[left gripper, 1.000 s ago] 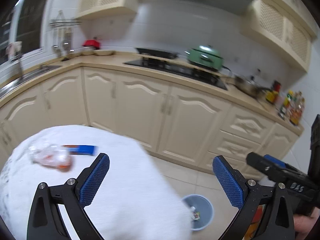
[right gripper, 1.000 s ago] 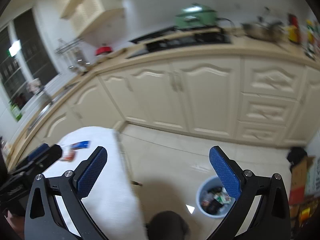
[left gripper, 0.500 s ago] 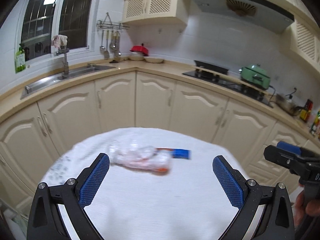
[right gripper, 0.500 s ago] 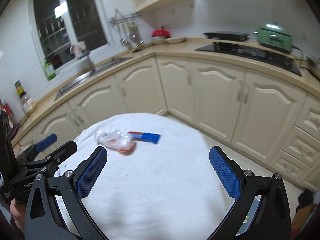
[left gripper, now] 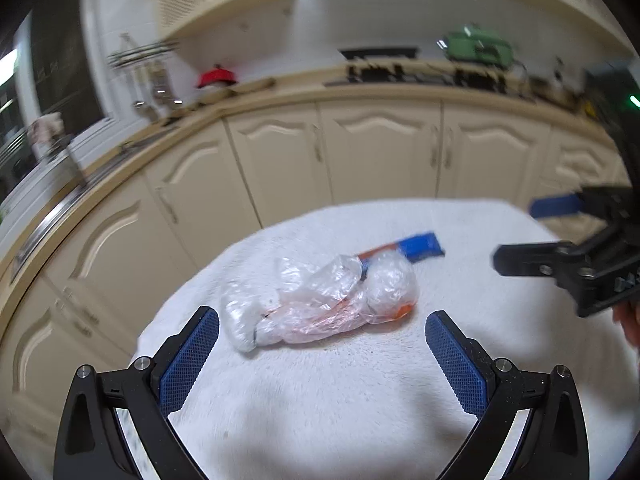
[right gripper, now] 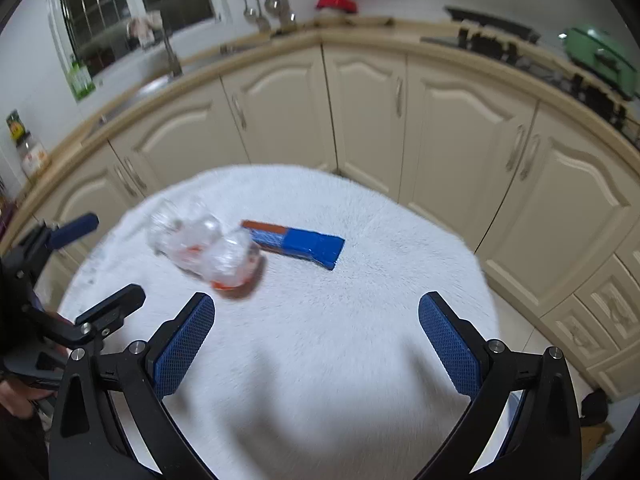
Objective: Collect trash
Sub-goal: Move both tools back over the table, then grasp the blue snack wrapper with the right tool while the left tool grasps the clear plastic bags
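Note:
A crumpled clear plastic bottle with an orange label [left gripper: 320,304] [right gripper: 208,252] lies on a round table with a white fluffy cover [left gripper: 360,400] [right gripper: 340,340]. A flat blue and red wrapper [left gripper: 416,246] [right gripper: 300,242] lies just behind it. My left gripper [left gripper: 322,358] is open and empty, just short of the bottle. My right gripper [right gripper: 316,344] is open and empty over the table, nearer the wrapper. Each gripper shows in the other's view, the right one [left gripper: 532,232] and the left one [right gripper: 100,260].
Cream kitchen cabinets [right gripper: 440,120] curve behind the table under a beige counter. A sink and tap [right gripper: 168,60] are at the left, a stove and green pot [left gripper: 476,46] at the right. A dark object lies on the floor at lower right [right gripper: 592,404].
Both grippers swung from the floor bin and cabinets toward the table, then moved closer and lower. The bottle and wrapper now sit larger, just ahead of the fingers. Both grippers stayed open.

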`<state>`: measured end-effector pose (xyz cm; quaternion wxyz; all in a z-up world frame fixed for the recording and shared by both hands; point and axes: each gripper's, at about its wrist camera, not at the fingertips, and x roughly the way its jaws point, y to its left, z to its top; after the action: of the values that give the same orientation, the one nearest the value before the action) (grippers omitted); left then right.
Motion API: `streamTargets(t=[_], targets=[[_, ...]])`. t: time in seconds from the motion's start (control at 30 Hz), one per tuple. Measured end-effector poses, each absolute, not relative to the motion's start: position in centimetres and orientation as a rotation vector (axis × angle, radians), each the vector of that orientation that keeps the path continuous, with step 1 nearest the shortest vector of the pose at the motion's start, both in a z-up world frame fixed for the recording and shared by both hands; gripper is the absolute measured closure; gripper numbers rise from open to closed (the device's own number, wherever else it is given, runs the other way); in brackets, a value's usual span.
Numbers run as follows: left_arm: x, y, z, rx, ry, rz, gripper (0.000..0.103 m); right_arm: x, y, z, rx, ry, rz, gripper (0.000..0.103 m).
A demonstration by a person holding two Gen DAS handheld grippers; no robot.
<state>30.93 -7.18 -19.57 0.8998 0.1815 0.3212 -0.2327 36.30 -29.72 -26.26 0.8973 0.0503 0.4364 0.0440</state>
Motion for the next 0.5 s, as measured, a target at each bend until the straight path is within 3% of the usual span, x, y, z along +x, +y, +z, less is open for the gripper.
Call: streamTargets(t=[0.4, 0.5], targets=[[41.3, -12.5, -24.7, 0.725, 0.758, -0.754, 0.0, 45.0, -28.2, -32.3, -0.149, 0.999, 0.295, 0.007], [43.3, -12.6, -24.9, 0.703, 0.805, -0.833, 0.001, 46.1, -27.5, -32.5, -0.199, 0.974, 0.399, 0.01]])
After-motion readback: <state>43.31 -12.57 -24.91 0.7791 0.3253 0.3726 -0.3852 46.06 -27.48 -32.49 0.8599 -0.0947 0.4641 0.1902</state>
